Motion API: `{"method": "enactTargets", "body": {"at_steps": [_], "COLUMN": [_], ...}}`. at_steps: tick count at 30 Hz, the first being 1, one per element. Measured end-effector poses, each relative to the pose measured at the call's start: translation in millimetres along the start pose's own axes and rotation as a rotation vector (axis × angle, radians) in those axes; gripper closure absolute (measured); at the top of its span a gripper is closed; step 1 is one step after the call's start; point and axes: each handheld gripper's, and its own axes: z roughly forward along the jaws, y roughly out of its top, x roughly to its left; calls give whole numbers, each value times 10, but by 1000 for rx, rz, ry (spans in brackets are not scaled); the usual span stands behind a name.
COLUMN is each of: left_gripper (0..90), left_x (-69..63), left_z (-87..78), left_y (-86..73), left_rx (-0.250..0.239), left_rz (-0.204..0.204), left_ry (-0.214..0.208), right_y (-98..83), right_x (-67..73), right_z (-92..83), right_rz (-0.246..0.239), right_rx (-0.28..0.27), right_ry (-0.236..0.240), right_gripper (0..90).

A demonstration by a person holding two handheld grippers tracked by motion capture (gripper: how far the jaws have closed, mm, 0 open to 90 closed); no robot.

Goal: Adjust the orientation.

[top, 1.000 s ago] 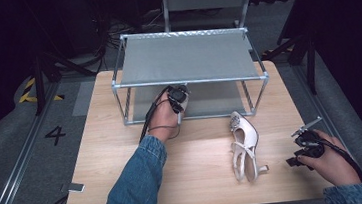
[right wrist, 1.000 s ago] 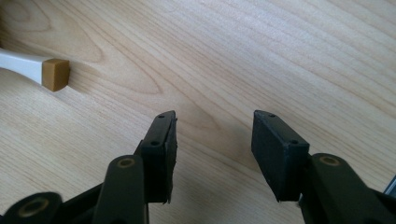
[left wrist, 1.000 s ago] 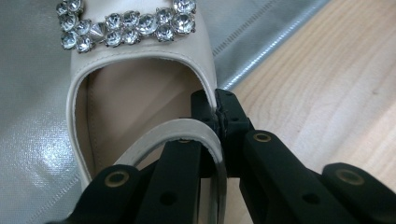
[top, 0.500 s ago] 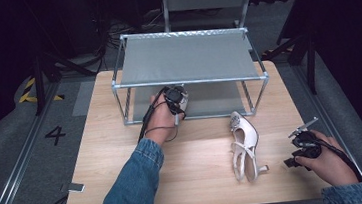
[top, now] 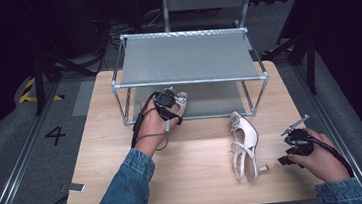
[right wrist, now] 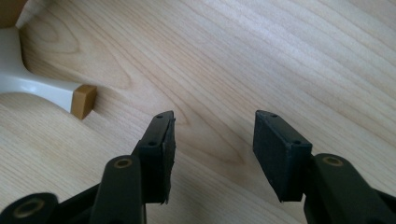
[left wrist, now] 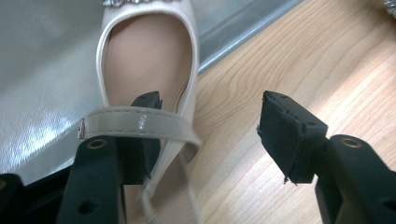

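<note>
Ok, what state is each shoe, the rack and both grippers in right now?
Left gripper: open, just been opening, one finger inside the shoe.
Shoe at rack: toe on lower shelf, released.
Second shoe: on the table, on its side.
Right gripper: open, empty.
Rack: top shelf bare.

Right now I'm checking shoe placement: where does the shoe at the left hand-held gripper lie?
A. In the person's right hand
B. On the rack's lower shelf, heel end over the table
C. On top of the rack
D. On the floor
B: the shoe lies toe-in on the rack's lower shelf, heel strap by the open left hand-held gripper.
</note>
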Motion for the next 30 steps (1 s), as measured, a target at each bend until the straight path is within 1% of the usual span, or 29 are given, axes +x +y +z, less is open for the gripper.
{"method": "enactTargets", "body": {"at_steps": [2,3,4,5,6,7,8,9,10,12,13,16,17,19,21,22,27,28,29,30], "left_gripper": [360,342,330,325,324,322,310,322,327,325,326,321,321,321,319,319,305,299,293,285], "left_x": [43,49,56,57,62,65,66,74,74,69,57,7,-11,-43,-54,-58,-80,-80,-78,-75], "left_z": [20,29,42,47,55,58,70,58,46,11,-22,-111,-149,-228,-309,-350,-521,-521,-558,-617], "left_y": [-14,-12,-4,3,12,14,0,-13,-30,-47,-53,-63,-69,-91,-123,-143,-300,-300,-339,-424], "left_rx": [-12,-11,-22,-15,-7,29,43,47,42,42,21,-18,-42,-70,-84,-78,-61,-61,-56,-43], "left_rz": [-17,-23,-18,-29,-24,-32,-38,-23,-33,-15,-6,10,21,28,35,32,40,40,45,46], "left_ry": [0,0,-10,-16,3,14,0,-11,-17,-1,2,-16,-13,-7,-13,-14,14,14,13,15], "right_y": [25,41,58,68,78,85,93,97,99,99,98,101,103,104,101,98,104,104,116,118], "right_x": [12,19,24,28,30,32,38,40,42,34,29,34,39,47,48,45,52,52,55,58], "right_z": [5,4,1,0,2,0,-5,-8,-10,-9,-7,7,1,-10,-14,-11,-5,-5,-4,4], "right_rz": [-4,-11,-15,-14,-18,-22,-25,-27,-26,-26,-27,-29,-31,-31,-28,-28,-26,-26,-28,-28], "right_rx": [1,-3,-4,-4,-4,-7,-10,-12,-15,-14,-13,-13,-12,-14,-13,-13,-11,-11,-11,-12], "right_ry": [3,0,2,4,-3,1,3,7,3,3,3,-1,7,1,-1,1,2,2,3,6], "right_gripper": [497,497,496,495,494,493,491,491,490,490,490,487,487,487,487,487,486,486,486,486]}}
